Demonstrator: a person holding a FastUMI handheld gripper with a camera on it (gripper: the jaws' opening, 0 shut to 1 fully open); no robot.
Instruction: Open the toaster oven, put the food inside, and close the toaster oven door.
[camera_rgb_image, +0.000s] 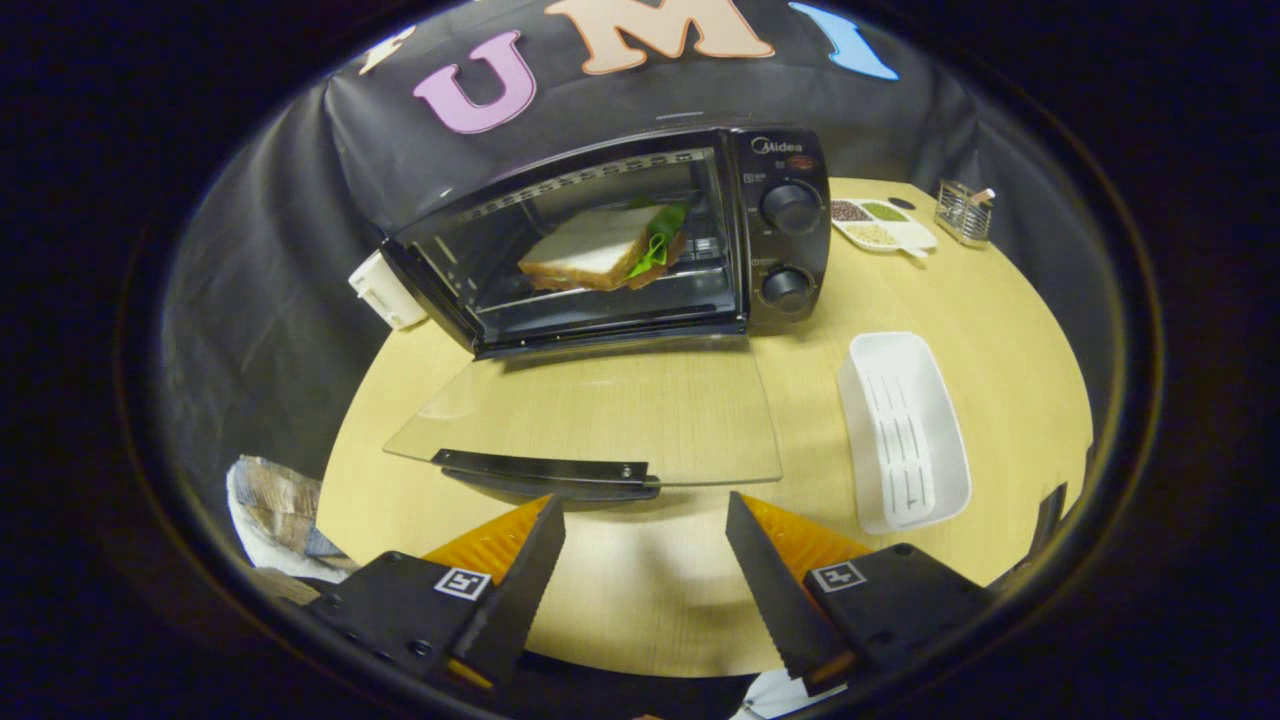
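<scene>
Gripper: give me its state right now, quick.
Gripper: jaws open, holding nothing, just short of the handle of the toaster oven's lowered glass door.

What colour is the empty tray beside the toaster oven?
White, ridged inside; the tray shows clearly in the gripper view, beyond the open tongs.

You're facing the oven (640, 240), its door (600, 420) lying open toward you; the sandwich (600, 250) is sitting inside, the tray (905, 430) lying right.

Even overhead light is brightening the table (1000, 330); the glass door (600, 410) is showing faint glare. Soft shadows are lying ahead of it. Fisheye distortion is curving and darkening the edges.
</scene>
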